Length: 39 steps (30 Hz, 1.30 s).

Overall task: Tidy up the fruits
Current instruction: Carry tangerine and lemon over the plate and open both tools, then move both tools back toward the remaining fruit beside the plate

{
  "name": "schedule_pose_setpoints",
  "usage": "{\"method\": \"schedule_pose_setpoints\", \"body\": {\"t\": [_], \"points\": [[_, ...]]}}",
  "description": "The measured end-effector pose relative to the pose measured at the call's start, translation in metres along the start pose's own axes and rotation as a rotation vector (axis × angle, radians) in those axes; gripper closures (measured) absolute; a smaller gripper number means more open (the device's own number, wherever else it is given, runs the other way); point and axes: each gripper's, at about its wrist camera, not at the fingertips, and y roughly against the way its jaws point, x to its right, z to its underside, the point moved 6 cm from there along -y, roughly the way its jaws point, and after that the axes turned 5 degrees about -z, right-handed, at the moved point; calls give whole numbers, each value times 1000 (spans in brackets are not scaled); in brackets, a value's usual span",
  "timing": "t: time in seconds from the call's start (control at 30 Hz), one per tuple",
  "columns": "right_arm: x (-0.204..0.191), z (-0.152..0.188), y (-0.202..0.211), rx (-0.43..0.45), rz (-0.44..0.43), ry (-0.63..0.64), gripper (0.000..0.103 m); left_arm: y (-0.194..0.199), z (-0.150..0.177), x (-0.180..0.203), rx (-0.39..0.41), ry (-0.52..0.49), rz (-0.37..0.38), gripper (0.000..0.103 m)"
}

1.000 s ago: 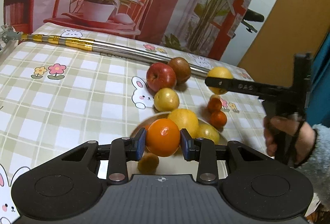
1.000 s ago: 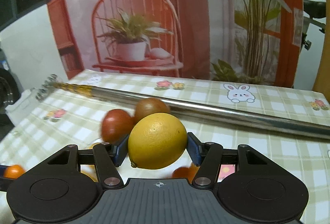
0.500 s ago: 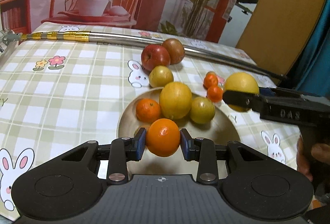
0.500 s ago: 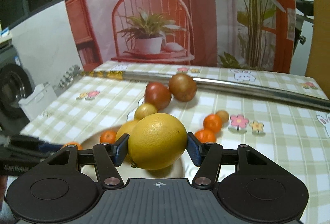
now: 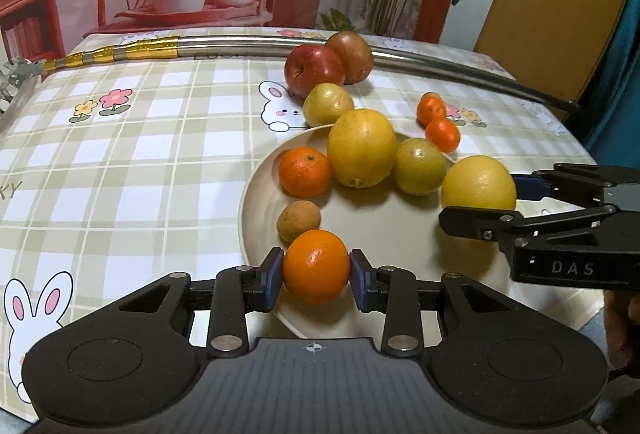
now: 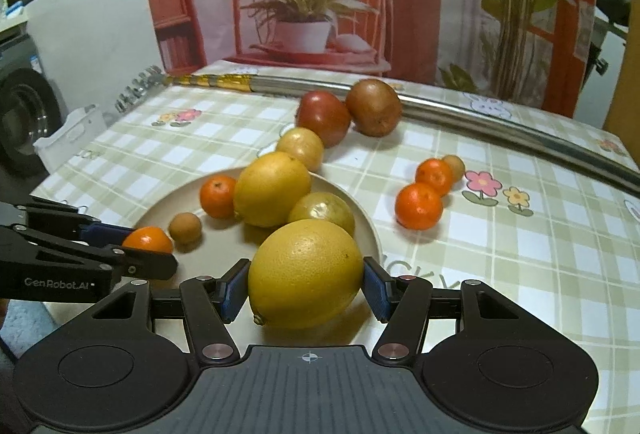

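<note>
A mandarin (image 5: 315,266) sits clamped between the blue pads of the left gripper (image 5: 316,272), poised over the near rim of a beige plate (image 5: 384,234). The right gripper (image 6: 305,284) grips a large yellow citrus fruit (image 6: 306,272) at the plate's opposite edge, its jaws spread wide around it. Ahead of both tools, the plate carries an orange (image 5: 305,172), a second large yellow citrus (image 5: 361,153), a greenish-yellow fruit (image 5: 420,165) and a small brown fruit (image 5: 299,221). Beyond the plate, on the checked tablecloth (image 5: 120,162), lie a red apple (image 5: 314,69), a brownish apple (image 5: 350,51), a yellow fruit (image 5: 328,109) and two small tangerines (image 5: 442,134), near a metal pole (image 5: 248,44).
</note>
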Motion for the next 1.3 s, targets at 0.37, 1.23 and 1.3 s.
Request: {"method": "schedule_pose_setpoints", "body": {"t": [0.37, 1.23, 1.3], "points": [[11, -6, -13, 20, 31, 33, 52, -10, -9, -3, 38, -2, -33, 66], [2, 9, 6, 151, 56, 34, 23, 4, -4, 0, 146, 10, -78, 55], [0, 9, 5, 147, 54, 36, 23, 8, -4, 2, 170, 10, -74, 49]]}}
